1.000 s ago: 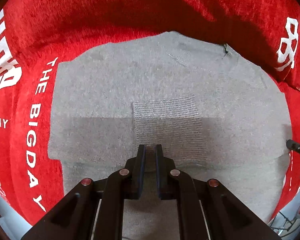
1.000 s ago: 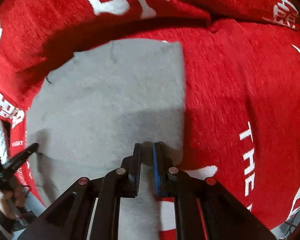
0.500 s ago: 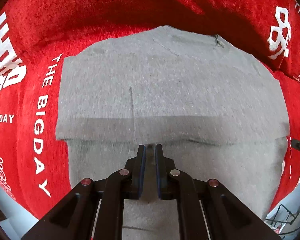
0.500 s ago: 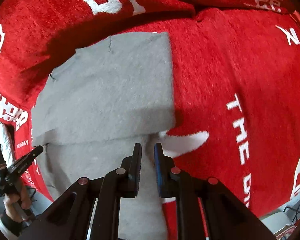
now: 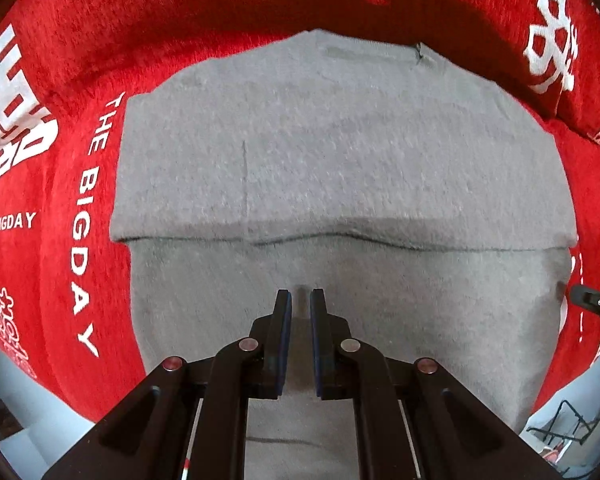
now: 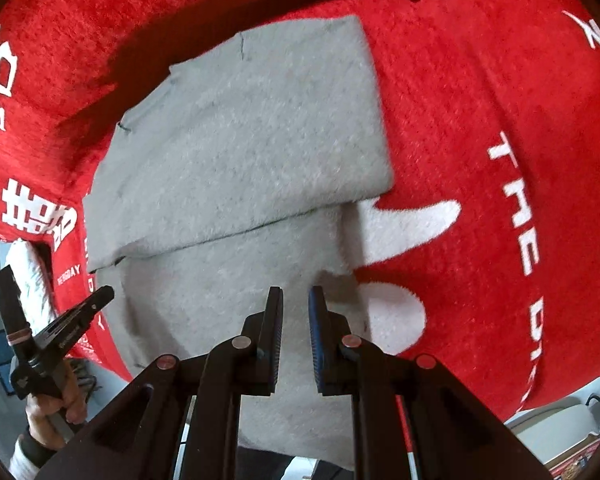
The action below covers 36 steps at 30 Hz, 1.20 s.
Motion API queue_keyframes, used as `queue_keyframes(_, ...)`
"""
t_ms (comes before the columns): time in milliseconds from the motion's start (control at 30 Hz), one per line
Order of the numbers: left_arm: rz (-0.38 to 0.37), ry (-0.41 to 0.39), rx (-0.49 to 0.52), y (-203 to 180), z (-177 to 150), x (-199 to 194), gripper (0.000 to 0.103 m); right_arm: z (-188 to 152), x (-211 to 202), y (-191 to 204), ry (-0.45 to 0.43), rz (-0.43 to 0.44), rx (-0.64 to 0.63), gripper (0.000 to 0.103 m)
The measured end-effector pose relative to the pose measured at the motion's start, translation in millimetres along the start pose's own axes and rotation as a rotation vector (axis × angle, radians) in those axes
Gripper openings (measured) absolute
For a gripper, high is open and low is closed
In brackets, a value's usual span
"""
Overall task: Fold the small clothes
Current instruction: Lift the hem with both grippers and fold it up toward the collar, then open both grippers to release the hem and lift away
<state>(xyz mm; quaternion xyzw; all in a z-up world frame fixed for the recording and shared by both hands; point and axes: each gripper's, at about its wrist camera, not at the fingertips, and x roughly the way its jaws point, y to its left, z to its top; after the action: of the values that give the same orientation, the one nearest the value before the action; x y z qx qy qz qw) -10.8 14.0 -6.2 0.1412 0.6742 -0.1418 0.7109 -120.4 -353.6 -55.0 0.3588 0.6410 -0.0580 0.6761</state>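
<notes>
Place: looks like a home room.
Clue: a big red blanket (image 5: pixel 52 264) with white words covers the work spot.
Clue: white floor and a wire rack (image 5: pixel 568 428) sit past the blanket's edge.

Folded grey garment (image 6: pixel 240 140) on red blanket (image 6: pixel 480 100)

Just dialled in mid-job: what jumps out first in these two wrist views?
A grey knitted garment lies folded on a bright red cloth with white lettering, its upper layer ending in a fold line across the middle. Both grippers hang over the nearer layer, the left gripper over its middle and the right gripper by its right edge, neither holding any fabric.
</notes>
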Motion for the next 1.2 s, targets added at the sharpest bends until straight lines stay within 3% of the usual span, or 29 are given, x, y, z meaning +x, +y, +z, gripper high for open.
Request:
queue_keyframes(67, 0.004, 0.007, 0.006, -3.9, -0.6, 0.1, 0.01, -0.9, 0.6, 1.2, 0.011, 0.007, -0.008, 0.015)
queue_keyframes(100, 0.008, 0.014, 0.007, -7.1, -1.2, 0.5, 0.019, -0.2, 1.5, 2.2, 0.018, 0.014, -0.01, 0.015)
queue_keyframes(133, 0.008, 0.018, 0.004, -9.6, -1.8, -0.3, 0.051, 0.1, 1.8, 2.5, 0.023, 0.021, -0.011, 0.015)
queue_keyframes(200, 0.016, 0.008, -0.006, -12.3, -2.2, -3.0, 0.088, 0.6, 2.1, 4.2, 0.03, 0.027, -0.016, 0.015)
queue_keyframes(367, 0.021, -0.003, 0.005, -27.1, -4.0, -9.9, 0.088, 3.2, 0.8, 8.5, 0.028, 0.02, -0.045, 0.018)
queue_keyframes(400, 0.019, 0.0, 0.005, -28.3, -4.4, -10.3, 0.088, 3.3, -0.1, 8.6, 0.025, 0.019, -0.047, 0.035)
queue_keyframes(433, 0.021, 0.002, 0.003, -30.6, -4.8, -10.5, 0.088, 3.0, -1.6, 8.3, 0.019, 0.021, -0.048, 0.06)
queue_keyframes(500, 0.026, 0.003, 0.004, -32.4, -4.8, -11.1, 0.088, 2.8, -5.9, 8.5, 0.001, 0.032, -0.052, 0.078)
queue_keyframes(767, 0.045, 0.006, 0.011, -44.1, -10.0, -16.4, 0.088, 1.4, -20.1, 6.6, -0.07, -0.065, -0.083, 0.09)
queue_keyframes(833, 0.058, 0.01, 0.025, -47.8, -10.3, -18.0, 0.088, 2.9, -20.2, 4.8, -0.065, -0.1, -0.091, 0.103)
queue_keyframes(1067, 0.073, 0.008, 0.011, -44.7, -17.4, -25.2, 0.088, 2.0, -22.1, -2.7, -0.025, -0.052, -0.076, 0.103)
queue_keyframes(1200, 0.037, 0.065, -0.031, -30.6, -30.4, -16.8, 0.088, 0.6, -18.9, -8.4, 0.001, -0.002, -0.059, 0.103)
